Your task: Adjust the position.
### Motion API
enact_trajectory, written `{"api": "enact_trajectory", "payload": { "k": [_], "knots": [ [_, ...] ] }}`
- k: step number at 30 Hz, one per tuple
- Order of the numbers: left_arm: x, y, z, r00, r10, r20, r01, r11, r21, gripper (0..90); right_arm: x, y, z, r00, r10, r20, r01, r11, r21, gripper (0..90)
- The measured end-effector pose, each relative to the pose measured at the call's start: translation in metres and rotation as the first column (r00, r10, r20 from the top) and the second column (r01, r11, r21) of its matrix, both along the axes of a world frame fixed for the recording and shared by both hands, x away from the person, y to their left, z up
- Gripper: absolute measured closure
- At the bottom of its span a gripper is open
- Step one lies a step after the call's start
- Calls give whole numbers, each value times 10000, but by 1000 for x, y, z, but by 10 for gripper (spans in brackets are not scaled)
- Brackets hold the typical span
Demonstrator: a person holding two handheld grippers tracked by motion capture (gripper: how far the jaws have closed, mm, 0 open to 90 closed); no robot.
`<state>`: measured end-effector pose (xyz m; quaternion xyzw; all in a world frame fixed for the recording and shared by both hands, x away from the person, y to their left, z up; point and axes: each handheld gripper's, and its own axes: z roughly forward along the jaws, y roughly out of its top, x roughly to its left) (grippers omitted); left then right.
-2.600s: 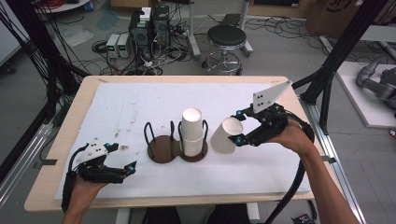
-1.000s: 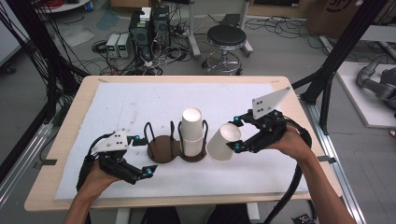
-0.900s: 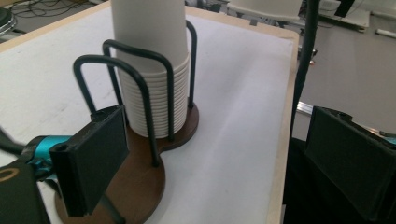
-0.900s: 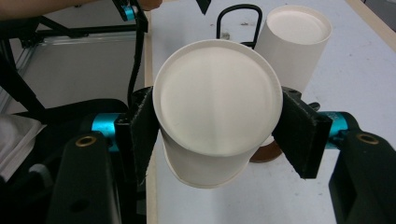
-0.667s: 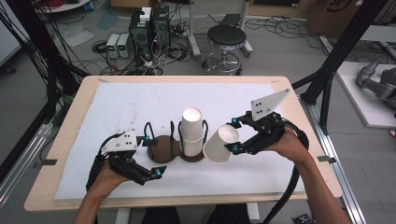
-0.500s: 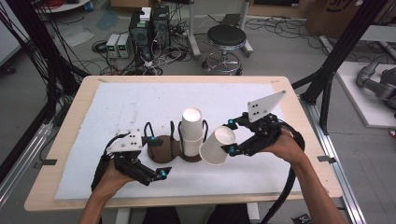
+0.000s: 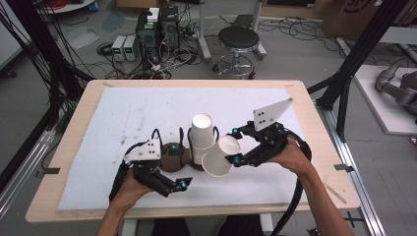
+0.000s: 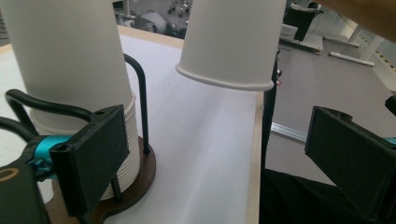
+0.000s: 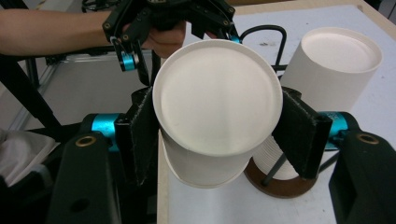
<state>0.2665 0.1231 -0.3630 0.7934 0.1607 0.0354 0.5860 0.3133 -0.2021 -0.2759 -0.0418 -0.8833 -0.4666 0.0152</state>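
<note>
A brown two-slot cup holder (image 7: 173, 160) with black wire loops stands mid-table. Its right slot carries a stack of upside-down white paper cups (image 7: 202, 135). My right gripper (image 7: 235, 146) is shut on a single white paper cup (image 7: 219, 160), tilted and held just right of the stack; the right gripper view has its pads (image 9: 140, 133) pressing both sides of that cup (image 9: 217, 93). My left gripper (image 7: 179, 168) stands open at the holder's near side. In the left gripper view its jaws (image 8: 219, 168) are wide apart and grip nothing, with the stack (image 8: 70, 60) at left and the held cup (image 8: 233, 42) above.
A white mat (image 7: 123, 118) covers the wooden table (image 7: 305, 98). Behind the table stand a black stool (image 7: 238, 39) and electronics boxes (image 7: 157, 24) among cables. Black frame posts (image 7: 354, 64) rise at the right.
My left gripper has moved right and forward from the front-left of the mat up to the holder. The right gripper has brought the held cup slightly left, closer to the stack.
</note>
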Motion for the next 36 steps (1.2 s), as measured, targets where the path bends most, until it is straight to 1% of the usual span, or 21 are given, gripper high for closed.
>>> {"api": "enact_trajectory", "payload": {
  "k": [5,8,10,11,13,14,16,17,18,22,24,25,28,30,31,32,36],
  "knots": [
    [1,-10,-3,9998,-209,9,209,9998,-33,62,0,4,-2,10000,71,-63,-70,9998,164,355],
    [2,-14,-4,9995,-305,38,306,9994,-130,62,1,7,-2,9997,179,-137,-174,9992,372,355],
    [2,-17,-5,9994,-334,49,336,9991,-276,62,1,8,-2,9997,194,-179,-186,9989,440,355],
    [2,-18,-6,9994,-336,53,338,9988,-359,62,1,9,-3,9992,287,-265,-268,9973,687,355],
    [2,-20,-7,9994,-351,47,353,9982,-484,62,1,9,-3,9994,223,-277,-204,9976,660,356],
    [2,-21,-8,9994,-349,56,351,9982,-482,62,2,10,-4,9990,285,-353,-259,9971,718,356],
    [3,-23,-8,9992,-407,42,409,9977,-540,62,2,11,-5,9990,326,-311,-304,9970,714,355],
    [3,-24,-8,9991,-413,56,416,9976,-557,62,2,12,-5,9987,355,-376,-326,9967,745,356],
    [3,-25,-9,9990,-435,79,438,9974,-564,62,2,13,-6,9988,364,-320,-339,9967,741,356],
    [3,-30,-9,9986,-523,52,525,9963,-681,62,2,17,-7,9982,443,-404,-411,9962,765,356],
    [3,-32,-10,9984,-559,38,560,9957,-739,62,2,18,-7,9984,452,-347,-423,9960,787,356],
    [3,-33,-10,9983,-583,32,584,9954,-763,62,2,20,-7,9982,483,-368,-450,9953,863,356],
    [4,-34,-10,9982,-596,22,595,9942,-901,62,2,21,-8,9979,509,-413,-472,9952,854,356],
    [4,-35,-10,9982,-603,7,601,9930,-1018,62,2,22,-9,9975,554,-429,-511,9941,959,356],
    [4,-34,-10,9979,-637,72,641,9926,-1032,62,2,22,-9,9976,553,-423,-509,9939,974,356],
    [4,-35,-10,9979,-637,76,641,9927,-1024,62,2,22,-10,9969,602,-509,-546,9930,1043,356],
    [4,-36,-11,9977,-670,28,670,9931,-960,62,2,23,-12,9966,596,-563,-531,9924,1111,356]
  ]
}}
